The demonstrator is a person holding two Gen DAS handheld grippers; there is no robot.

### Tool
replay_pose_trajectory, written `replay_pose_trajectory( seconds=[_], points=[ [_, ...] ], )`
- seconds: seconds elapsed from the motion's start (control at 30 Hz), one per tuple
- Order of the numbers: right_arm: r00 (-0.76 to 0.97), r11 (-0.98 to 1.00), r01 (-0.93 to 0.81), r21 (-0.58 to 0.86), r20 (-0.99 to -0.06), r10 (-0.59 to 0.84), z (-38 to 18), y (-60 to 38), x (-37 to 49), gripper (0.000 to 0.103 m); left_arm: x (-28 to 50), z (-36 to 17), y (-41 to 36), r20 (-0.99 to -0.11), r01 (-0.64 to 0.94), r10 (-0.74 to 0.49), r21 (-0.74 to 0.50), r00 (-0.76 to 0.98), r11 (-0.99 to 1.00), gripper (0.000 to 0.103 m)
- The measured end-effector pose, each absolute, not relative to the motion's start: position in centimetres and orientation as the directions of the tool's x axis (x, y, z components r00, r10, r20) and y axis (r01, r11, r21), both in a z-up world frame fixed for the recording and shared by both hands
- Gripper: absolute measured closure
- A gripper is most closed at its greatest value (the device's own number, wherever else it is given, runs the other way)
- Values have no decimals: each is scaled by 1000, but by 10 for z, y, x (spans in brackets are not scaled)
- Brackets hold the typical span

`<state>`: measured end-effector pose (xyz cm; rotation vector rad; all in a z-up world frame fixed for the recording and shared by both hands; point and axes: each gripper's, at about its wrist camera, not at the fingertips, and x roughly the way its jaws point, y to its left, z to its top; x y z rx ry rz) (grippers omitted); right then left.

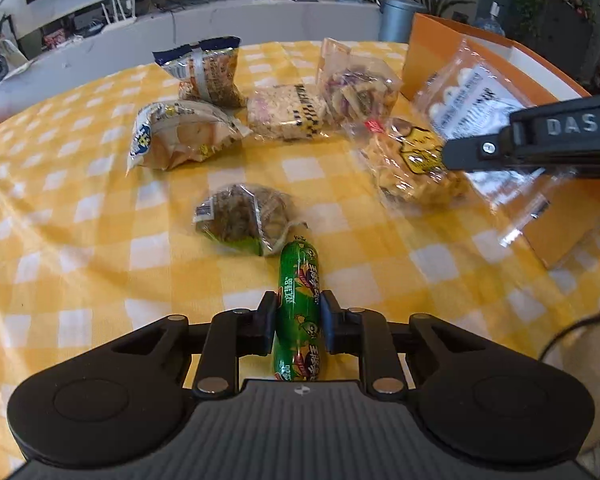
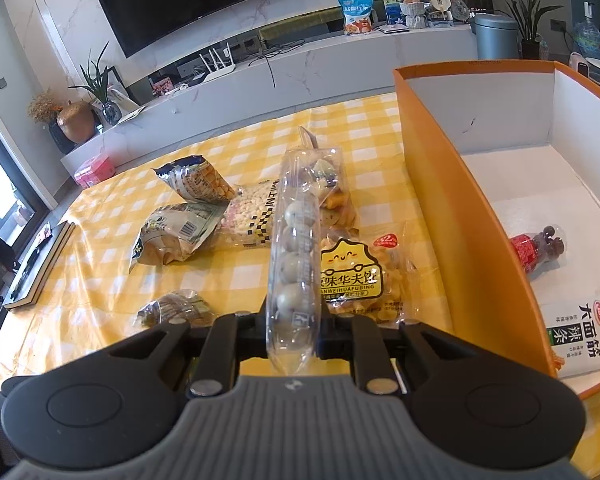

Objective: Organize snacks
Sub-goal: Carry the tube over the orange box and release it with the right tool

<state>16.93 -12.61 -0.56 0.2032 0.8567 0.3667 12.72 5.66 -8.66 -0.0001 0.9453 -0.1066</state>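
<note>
Lengthwise, the green sausage (image 1: 299, 312) points away between clamped jaws.

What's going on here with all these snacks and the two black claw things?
A person is sorting snacks from a yellow checked table into an orange box. The left gripper is shut on a green sausage. The right gripper holds a clear pack of eggs up beside the box. Two packets already lie in the box; several more bags lie on the table.
</note>
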Motion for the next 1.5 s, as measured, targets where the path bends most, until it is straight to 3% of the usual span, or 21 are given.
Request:
replay_pose_trajectory(
  seconds=[0.5, 1.2, 1.5],
  points=[
    [633, 915, -250, 318, -661, 403, 16, -132, 155, 88, 111, -27, 63, -723, 136, -278, -250, 633, 959, 78],
    [684, 883, -287, 372, -566, 461, 57, -178, 140, 88, 99, 18, 68, -624, 145, -335, -336, 706, 931, 78],
    [774, 897, -217, 385, -493, 398, 76, -228, 137, 88, 103, 25, 66, -594, 170, -361, -354, 719, 920, 78]
  ],
)
